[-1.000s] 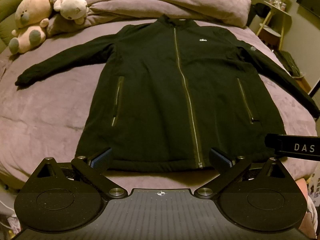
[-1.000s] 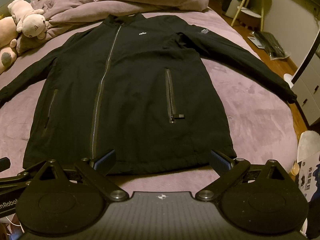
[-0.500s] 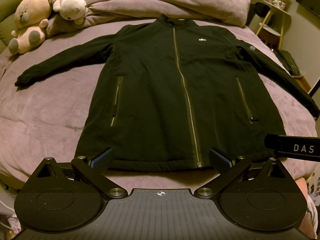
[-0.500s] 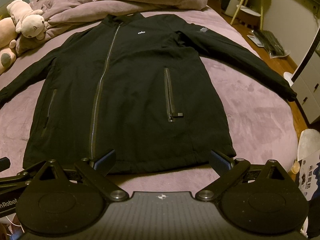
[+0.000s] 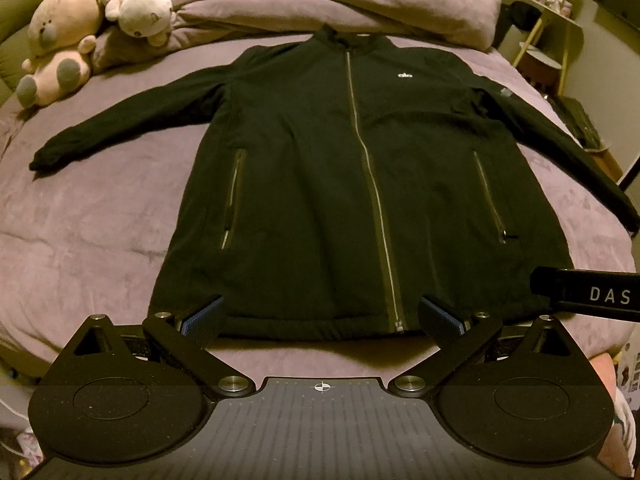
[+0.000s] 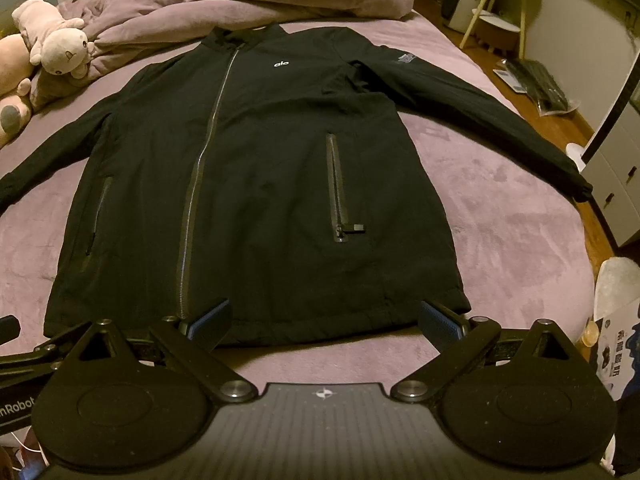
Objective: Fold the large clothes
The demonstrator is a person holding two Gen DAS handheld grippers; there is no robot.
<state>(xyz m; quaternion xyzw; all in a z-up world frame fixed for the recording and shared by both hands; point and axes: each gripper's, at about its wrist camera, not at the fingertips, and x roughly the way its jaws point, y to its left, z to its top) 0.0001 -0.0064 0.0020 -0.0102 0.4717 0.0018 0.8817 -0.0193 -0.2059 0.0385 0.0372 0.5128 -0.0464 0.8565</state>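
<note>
Jacket [image 5: 340, 184], black, lies flat and face up on the purple bed [image 5: 88, 216], front zipper closed, collar at 12 o'clock, hem at 6 o'clock, both sleeves spread outward. Left claw [image 5: 322, 316] is spread wide, empty, positioned just short of the hem near the zipper end. Right claw [image 6: 324, 318] is likewise spread, empty, at the hem's 6 o'clock edge. Two plush toys [image 5: 96, 24] sit at 10 o'clock beside a bunched duvet [image 5: 360, 4].
</note>
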